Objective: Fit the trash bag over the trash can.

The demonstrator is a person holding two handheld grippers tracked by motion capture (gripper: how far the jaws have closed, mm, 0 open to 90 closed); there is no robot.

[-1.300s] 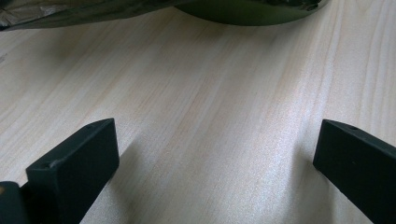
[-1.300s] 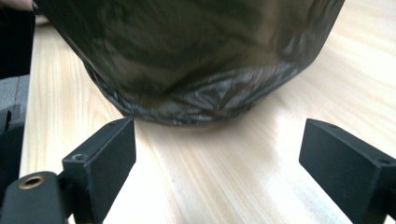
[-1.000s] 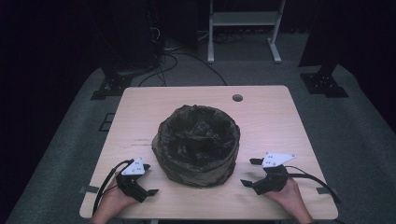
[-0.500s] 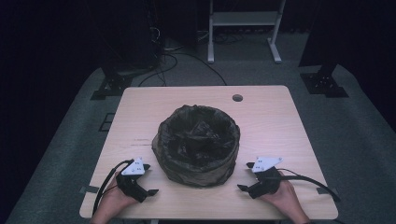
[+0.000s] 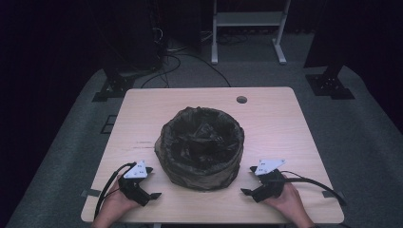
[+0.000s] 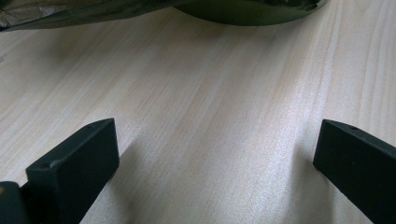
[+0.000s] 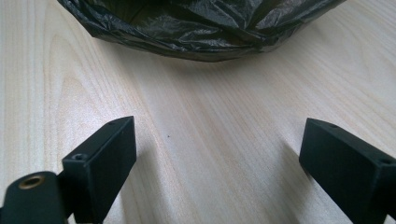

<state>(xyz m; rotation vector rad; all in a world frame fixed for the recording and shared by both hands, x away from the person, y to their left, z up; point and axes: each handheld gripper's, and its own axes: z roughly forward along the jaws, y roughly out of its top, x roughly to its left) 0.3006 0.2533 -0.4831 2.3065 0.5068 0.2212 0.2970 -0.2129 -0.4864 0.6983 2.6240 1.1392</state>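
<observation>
Flanking the lined bin (image 5: 199,147): two spread, empty grippers.

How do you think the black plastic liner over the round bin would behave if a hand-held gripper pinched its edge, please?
The liner looks thin and crinkled, so it would probably bunch limply. Its glossy folds suggest it may slip. It could lift off the bin alone.

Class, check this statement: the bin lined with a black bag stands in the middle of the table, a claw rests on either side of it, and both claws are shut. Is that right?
Not quite. The bin does stand mid-table with the left claw and right claw flanking it, but both claws are open: each gripper view shows its jaws spread wide over bare wood.
</observation>
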